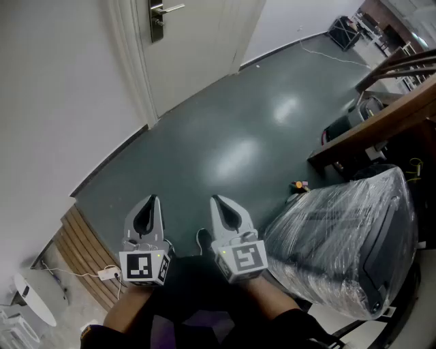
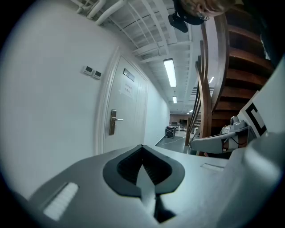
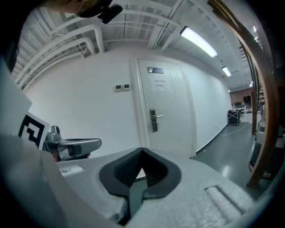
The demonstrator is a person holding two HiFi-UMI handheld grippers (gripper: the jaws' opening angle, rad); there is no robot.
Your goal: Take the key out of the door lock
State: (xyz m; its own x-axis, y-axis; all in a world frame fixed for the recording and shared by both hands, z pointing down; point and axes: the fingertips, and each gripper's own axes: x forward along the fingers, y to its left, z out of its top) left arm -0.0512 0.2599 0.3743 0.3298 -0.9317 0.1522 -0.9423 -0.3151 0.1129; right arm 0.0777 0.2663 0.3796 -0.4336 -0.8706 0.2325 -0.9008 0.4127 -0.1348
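The white door (image 1: pixel 197 48) stands closed at the far side of the floor, with its metal lock plate and lever handle (image 1: pixel 158 17) high in the head view. The same lock plate shows small in the left gripper view (image 2: pixel 113 122) and in the right gripper view (image 3: pixel 153 119). No key can be made out at this distance. My left gripper (image 1: pixel 154 200) (image 2: pixel 142 148) and right gripper (image 1: pixel 216 200) (image 3: pixel 141 152) are held side by side near my body, far from the door. Both are shut with nothing between their jaws.
Dark green floor (image 1: pixel 259 136) stretches from me to the door. A bulky thing wrapped in clear plastic (image 1: pixel 347 238) sits close on my right, under a wooden staircase (image 1: pixel 381 116). Slatted wood (image 1: pixel 82 252) and a white power adapter (image 1: pixel 107 274) lie at my left.
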